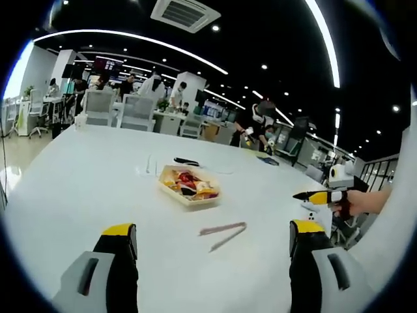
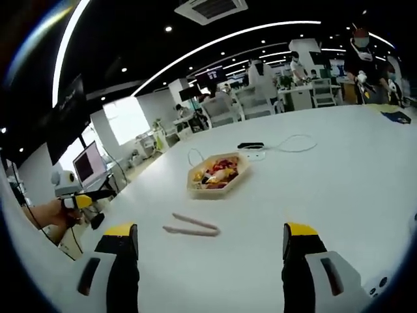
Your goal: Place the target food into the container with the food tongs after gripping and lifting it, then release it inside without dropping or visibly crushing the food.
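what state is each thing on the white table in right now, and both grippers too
pale pink food tongs: lying flat on the white table, not gripped
shallow wooden container: open, with colourful food inside
left gripper: open, holding nothing
right gripper: open, holding nothing
black device with white cable: resting beyond the container

No text, label, brand or number can be read in either view.
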A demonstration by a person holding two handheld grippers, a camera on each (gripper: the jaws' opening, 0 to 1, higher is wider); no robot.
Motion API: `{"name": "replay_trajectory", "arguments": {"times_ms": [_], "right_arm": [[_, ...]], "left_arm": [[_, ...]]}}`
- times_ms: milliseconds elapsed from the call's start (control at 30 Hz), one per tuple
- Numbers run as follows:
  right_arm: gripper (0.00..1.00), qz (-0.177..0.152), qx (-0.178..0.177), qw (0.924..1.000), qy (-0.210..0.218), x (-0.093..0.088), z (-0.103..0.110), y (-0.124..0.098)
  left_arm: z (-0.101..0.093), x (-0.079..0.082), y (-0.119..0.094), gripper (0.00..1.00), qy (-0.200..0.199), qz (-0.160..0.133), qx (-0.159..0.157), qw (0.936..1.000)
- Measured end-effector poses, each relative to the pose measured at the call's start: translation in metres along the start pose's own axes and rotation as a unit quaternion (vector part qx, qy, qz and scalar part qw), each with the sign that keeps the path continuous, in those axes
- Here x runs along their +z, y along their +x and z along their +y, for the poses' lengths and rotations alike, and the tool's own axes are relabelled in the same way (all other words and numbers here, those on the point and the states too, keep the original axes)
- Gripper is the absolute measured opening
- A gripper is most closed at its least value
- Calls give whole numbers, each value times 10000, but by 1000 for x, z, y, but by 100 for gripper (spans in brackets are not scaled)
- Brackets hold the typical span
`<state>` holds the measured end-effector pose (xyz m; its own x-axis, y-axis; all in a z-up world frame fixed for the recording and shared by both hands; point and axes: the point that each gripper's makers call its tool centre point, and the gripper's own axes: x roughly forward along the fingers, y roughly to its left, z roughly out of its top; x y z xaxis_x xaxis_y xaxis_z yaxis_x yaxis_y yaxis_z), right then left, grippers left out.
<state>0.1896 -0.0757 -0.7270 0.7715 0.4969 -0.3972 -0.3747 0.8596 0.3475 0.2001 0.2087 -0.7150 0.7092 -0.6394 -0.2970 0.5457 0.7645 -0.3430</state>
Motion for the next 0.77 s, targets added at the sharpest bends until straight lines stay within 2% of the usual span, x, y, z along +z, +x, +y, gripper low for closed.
{"name": "replay_trajectory", "arguments": {"times_ms": [433,767], "right_arm": [[93,106,58,9999,2,-10,-2,4],[92,141,78,9999,-37,-15,-1,8]], "left_arm": [[-2,-11,0,97,-60,117,-4,9999],[-1,-12,-2,97,-69,132,20,9999]]}}
